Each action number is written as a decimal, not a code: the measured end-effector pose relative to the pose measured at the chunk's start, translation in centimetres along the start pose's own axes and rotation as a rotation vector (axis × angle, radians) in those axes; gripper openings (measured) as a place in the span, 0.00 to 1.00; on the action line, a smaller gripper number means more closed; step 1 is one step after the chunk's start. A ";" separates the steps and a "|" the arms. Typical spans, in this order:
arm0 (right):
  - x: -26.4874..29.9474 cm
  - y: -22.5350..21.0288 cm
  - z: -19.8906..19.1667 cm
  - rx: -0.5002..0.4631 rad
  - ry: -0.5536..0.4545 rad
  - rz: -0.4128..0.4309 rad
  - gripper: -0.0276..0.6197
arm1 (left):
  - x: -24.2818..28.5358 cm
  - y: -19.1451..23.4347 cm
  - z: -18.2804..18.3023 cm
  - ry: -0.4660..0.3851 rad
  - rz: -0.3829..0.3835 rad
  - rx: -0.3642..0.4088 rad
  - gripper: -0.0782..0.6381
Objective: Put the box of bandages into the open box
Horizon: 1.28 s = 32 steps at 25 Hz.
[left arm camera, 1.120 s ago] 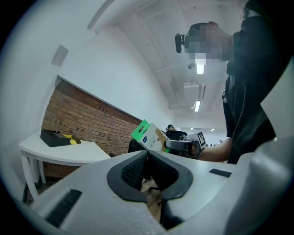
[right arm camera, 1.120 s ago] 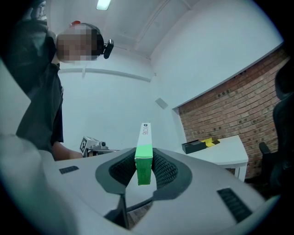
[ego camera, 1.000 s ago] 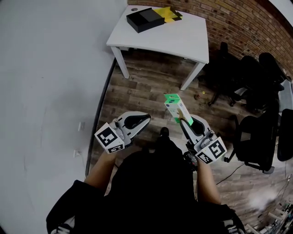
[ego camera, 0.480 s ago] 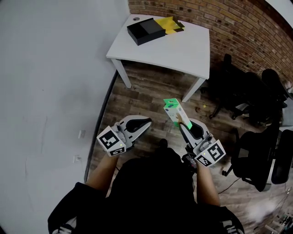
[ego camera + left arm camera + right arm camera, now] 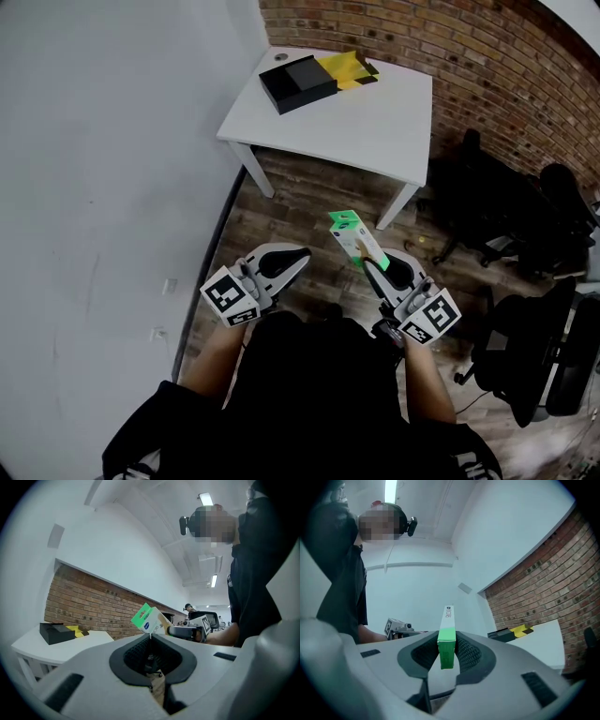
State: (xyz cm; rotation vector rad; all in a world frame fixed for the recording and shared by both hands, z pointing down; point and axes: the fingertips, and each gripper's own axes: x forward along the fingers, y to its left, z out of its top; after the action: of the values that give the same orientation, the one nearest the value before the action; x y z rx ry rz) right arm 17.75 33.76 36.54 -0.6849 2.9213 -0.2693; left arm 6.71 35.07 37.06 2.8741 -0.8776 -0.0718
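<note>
Bandage box, white with a green end, is clamped edge-on between the fingers of the right gripper, its green end at the pads and its white end sticking out past the fingertips. It hangs in the air over the wooden floor, in front of the person's body and well short of the bench. The fingers stand partly apart, as wide as the thin carton, and press on both of its faces.

The left gripper is held level beside the right one, apart from it. Its fingers meet at the tips with nothing between them. In the left gripper view the bandage box shows beyond those tips, tilted, with the right gripper behind it.

On the far corner of the white bench lies the open box, black and flat, with a yellow piece touching its far side. The bench stands against a brick wall at the back and a white wall on its left. Black office chairs crowd the floor to the right of the bench.
</note>
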 end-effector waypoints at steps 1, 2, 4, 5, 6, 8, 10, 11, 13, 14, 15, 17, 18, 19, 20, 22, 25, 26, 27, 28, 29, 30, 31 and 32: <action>-0.1 -0.5 0.0 0.003 -0.002 0.003 0.18 | 0.4 0.0 -0.1 0.002 0.003 -0.001 0.14; -0.2 -0.9 0.0 0.008 -0.006 0.004 0.18 | 0.8 0.1 -0.3 0.006 0.004 -0.001 0.14; -0.6 -1.7 -0.1 0.021 -0.013 0.002 0.18 | 1.4 0.1 -0.6 0.015 0.007 -0.004 0.14; -0.7 -2.0 -0.2 0.026 -0.012 0.001 0.18 | 1.6 0.2 -0.7 0.018 0.009 -0.007 0.14; -0.9 -2.3 -0.3 0.029 -0.010 0.001 0.18 | 1.8 0.3 -0.8 0.021 0.011 -0.010 0.14; -1.0 -2.9 -0.5 0.032 -0.007 -0.001 0.18 | 2.3 0.6 -1.0 0.024 0.013 -0.011 0.14; -1.3 -3.6 -0.5 0.036 -0.008 -0.006 0.18 | 2.9 0.8 -1.0 0.024 0.010 -0.010 0.14; -1.5 -3.9 -0.6 0.038 -0.008 -0.010 0.18 | 3.3 0.8 -1.1 0.023 0.008 -0.011 0.14; -1.8 -4.6 -0.7 0.045 -0.009 -0.019 0.18 | 3.9 0.8 -1.2 0.023 0.003 -0.011 0.14; -1.9 -4.9 -0.6 0.048 -0.009 -0.022 0.18 | 4.2 0.9 -1.2 0.024 0.002 -0.012 0.14; -1.9 -5.1 -0.6 0.049 -0.008 -0.024 0.18 | 4.4 1.1 -1.2 0.022 0.000 -0.013 0.14; -1.6 -5.6 -0.5 0.045 -0.002 -0.026 0.18 | 4.8 1.7 -1.0 0.018 -0.005 -0.016 0.14; -1.4 -5.9 -0.4 0.042 0.002 -0.027 0.18 | 4.9 2.0 -0.9 0.016 -0.008 -0.018 0.14; -1.2 -6.2 -0.3 0.040 0.003 -0.029 0.18 | 5.1 2.4 -0.9 0.016 -0.012 -0.021 0.14; -1.0 -6.5 -0.2 0.039 0.002 -0.033 0.18 | 5.2 2.8 -1.0 0.017 -0.016 -0.025 0.14; -0.7 -7.0 0.0 0.040 -0.002 -0.042 0.18 | 5.7 3.4 -1.1 0.020 -0.024 -0.032 0.14; -0.4 -8.1 -0.1 0.044 0.006 -0.055 0.18 | 6.7 4.4 -0.9 0.014 -0.041 -0.032 0.14; -0.2 -8.5 -0.2 0.044 0.011 -0.058 0.18 | 7.0 4.8 -0.8 0.012 -0.048 -0.031 0.14; 0.1 -8.8 -0.4 0.044 0.015 -0.061 0.18 | 7.2 5.2 -0.8 0.010 -0.053 -0.032 0.14; 0.4 -9.2 -0.5 0.045 0.019 -0.065 0.18 | 7.2 5.7 -0.9 0.009 -0.056 -0.035 0.14; 0.7 -9.4 -0.6 0.046 0.021 -0.068 0.18 | 7.2 6.2 -1.1 0.009 -0.055 -0.040 0.14; 0.8 -9.6 -0.7 0.048 0.022 -0.071 0.18 | 7.1 6.4 -1.3 0.009 -0.052 -0.047 0.14; 0.7 -9.6 -0.8 0.049 0.024 -0.071 0.18 | 7.0 6.5 -1.4 0.007 -0.046 -0.054 0.14; 0.6 -9.5 -0.8 0.049 0.027 -0.068 0.18 | 6.9 6.4 -1.5 0.005 -0.040 -0.059 0.14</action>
State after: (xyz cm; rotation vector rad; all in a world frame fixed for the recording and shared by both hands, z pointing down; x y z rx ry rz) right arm 21.11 25.25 39.18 -0.7807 2.9099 -0.3587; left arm 9.07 26.11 39.45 2.8360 -0.8032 -0.0932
